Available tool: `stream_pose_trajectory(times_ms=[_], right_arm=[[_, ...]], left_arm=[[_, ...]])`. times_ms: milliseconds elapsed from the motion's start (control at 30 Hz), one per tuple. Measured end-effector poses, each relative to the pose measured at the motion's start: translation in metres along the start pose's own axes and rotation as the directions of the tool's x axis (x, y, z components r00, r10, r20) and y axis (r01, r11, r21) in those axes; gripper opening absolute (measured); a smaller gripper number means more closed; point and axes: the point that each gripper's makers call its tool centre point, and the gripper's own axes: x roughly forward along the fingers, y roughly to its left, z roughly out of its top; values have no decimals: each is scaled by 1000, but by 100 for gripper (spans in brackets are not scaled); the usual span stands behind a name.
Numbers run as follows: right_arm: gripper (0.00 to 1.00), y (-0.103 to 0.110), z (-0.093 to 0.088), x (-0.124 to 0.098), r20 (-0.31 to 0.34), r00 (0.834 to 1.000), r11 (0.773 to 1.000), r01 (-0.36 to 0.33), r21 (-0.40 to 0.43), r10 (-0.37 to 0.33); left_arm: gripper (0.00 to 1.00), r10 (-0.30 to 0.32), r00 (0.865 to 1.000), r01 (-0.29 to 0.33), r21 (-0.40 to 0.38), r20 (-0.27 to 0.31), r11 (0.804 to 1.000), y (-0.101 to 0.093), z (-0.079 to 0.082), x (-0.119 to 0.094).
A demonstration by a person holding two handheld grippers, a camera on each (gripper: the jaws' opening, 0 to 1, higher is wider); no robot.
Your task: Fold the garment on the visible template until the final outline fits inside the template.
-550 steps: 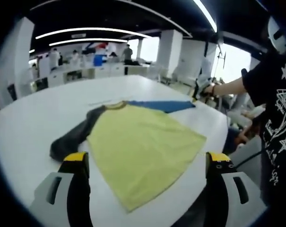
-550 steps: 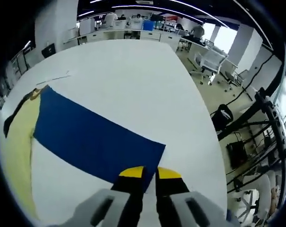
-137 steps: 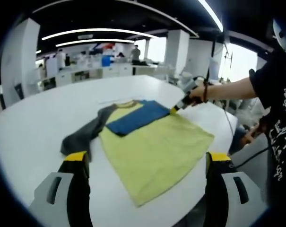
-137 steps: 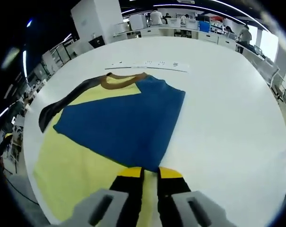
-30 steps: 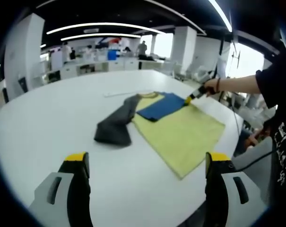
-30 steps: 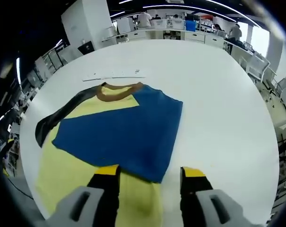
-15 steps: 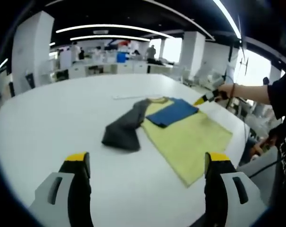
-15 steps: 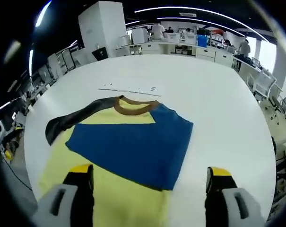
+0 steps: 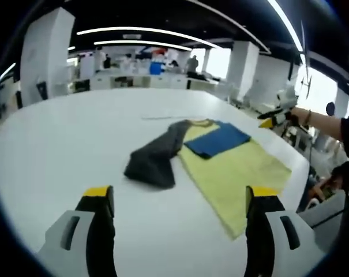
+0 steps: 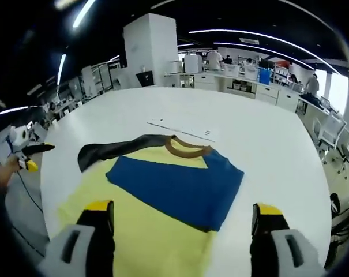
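From the left gripper view the left gripper [image 9: 177, 199], fingers released, hovers off the yellow shirt [image 9: 235, 170] on the white counter [image 9: 59, 138] (dark sleeve [image 9: 154, 158] next, I'd say), while in the right gripper view the right gripper [image 10: 183, 216] has let go and backed off, blue sleeve [image 10: 174, 184] now folded across.

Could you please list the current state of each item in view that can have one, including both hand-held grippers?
Yellow shirt: flat on the white table, partly folded.
Blue sleeve: folded in across the chest.
Dark grey sleeve: still spread outward, bunched at its end.
Left hand-held gripper: open, empty, short of the shirt.
Right hand-held gripper: open, empty, over the shirt.
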Motion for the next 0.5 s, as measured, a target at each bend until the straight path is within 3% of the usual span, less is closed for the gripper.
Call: stream_pose_trajectory(times_ms=[267, 500], right_arm=[[100, 27, -4, -26, 44, 998, 999, -42, -26, 43], [100, 44, -3, -45, 90, 995, 998, -43, -40, 46]], left_arm=[[85, 22, 1000, -22, -19, -9, 1000, 7, -4, 10], [76, 33, 999, -35, -103, -16, 994, 15, -11, 23]])
